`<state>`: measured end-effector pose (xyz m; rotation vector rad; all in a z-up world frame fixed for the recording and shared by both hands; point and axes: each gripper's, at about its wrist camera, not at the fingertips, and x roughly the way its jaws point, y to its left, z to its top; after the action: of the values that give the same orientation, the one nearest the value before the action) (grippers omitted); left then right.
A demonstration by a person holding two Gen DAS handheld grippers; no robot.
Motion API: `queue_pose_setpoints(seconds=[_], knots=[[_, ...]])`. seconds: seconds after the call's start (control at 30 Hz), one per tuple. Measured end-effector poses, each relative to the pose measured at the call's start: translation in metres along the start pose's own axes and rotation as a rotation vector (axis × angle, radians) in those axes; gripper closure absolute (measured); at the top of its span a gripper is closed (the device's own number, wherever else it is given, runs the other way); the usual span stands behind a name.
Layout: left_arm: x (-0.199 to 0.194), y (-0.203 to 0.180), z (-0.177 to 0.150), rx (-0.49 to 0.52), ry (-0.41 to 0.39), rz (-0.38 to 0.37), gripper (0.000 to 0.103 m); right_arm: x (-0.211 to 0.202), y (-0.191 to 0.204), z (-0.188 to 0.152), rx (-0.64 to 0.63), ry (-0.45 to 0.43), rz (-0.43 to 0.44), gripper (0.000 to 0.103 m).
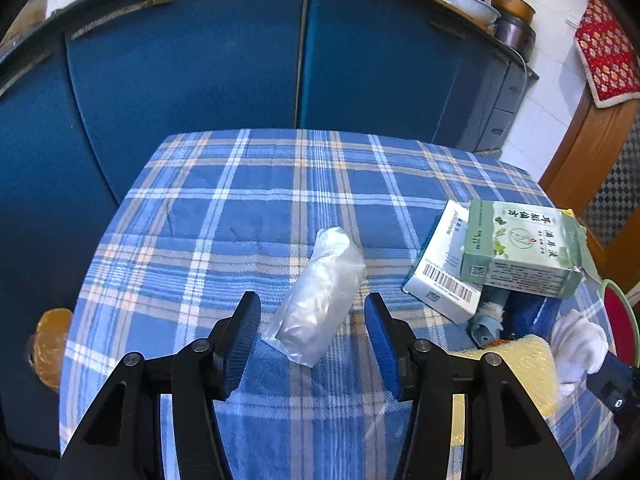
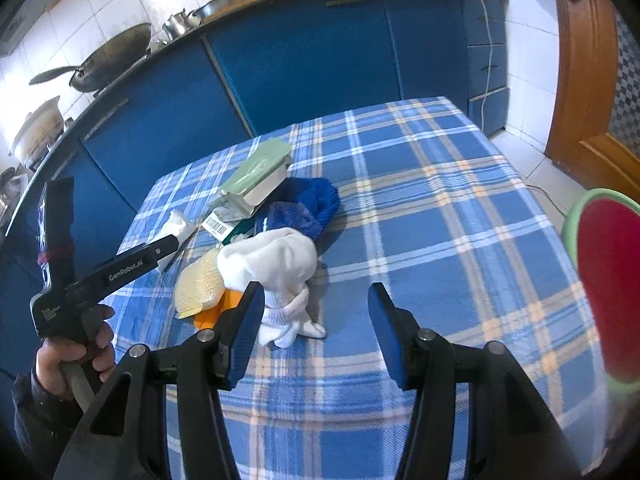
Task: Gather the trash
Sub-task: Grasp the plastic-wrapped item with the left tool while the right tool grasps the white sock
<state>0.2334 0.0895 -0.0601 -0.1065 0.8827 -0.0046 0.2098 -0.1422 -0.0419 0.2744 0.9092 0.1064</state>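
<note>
Hovering low over the plaid-covered desk (image 1: pixel 224 208), the left hand-held gripper (image 1: pixel 312 312) is released, its blue pads spread wide on either side of a crumpled clear plastic bag (image 1: pixel 316 300) that lies flat on the cloth. The pads are near the bag but apart from it, so nothing is grasped yet. The right hand-held gripper (image 2: pixel 316 304) is likewise spread and empty, aimed at bare cloth with a bunched white sock (image 2: pixel 280 268) just beside its left pad.

Judging by what lies about, the collecting has hardly begun. To the right of the bag sits a heap that looks untouched: a green medicine box (image 1: pixel 520 248) resting on a white box with a barcode (image 1: pixel 444 276), over a blue knitted item (image 2: pixel 312 204), with a yellow bubble-textured piece (image 2: pixel 200 284) and the sock in front. From the right wrist view something orange (image 2: pixel 208 316) pokes out beneath the yellow piece; what it is I cannot tell. A red bin with a green rim (image 2: pixel 608 280) stands at the desk's right edge, probably where the trash belongs, though its inside is not visible.

The bag seems the first pick; closing on it is the step in hand. Which of the heaped things count as trash remains a judgement, the boxes likeliest.
</note>
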Motion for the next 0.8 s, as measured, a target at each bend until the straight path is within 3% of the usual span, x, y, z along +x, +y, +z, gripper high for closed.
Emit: queue_pose_setpoints(seconds=[0.2, 0.27, 0.43, 0.63, 0.8], knots=[[0.008, 0.004, -0.002, -0.011, 0.008, -0.01, 0.048, 0.016, 0.007, 0.0, -0.013, 0.024, 0.005, 0.047], [0.009, 0.003, -0.002, -0.006, 0.005, -0.01, 0.055, 0.022, 0.008, -0.001, -0.017, 0.033, 0.009, 0.047], [0.009, 0.003, -0.002, 0.001, -0.003, -0.019, 0.06, 0.031, 0.009, -0.001, -0.012, 0.056, 0.036, 0.047], [0.002, -0.002, -0.003, 0.022, -0.015, -0.022, 0.065, 0.03, 0.008, -0.002, -0.025, 0.065, 0.043, 0.076], [-0.016, -0.009, -0.004, 0.031, -0.043, -0.036, 0.066, 0.023, 0.007, -0.003, -0.025, 0.056, 0.05, 0.08]])
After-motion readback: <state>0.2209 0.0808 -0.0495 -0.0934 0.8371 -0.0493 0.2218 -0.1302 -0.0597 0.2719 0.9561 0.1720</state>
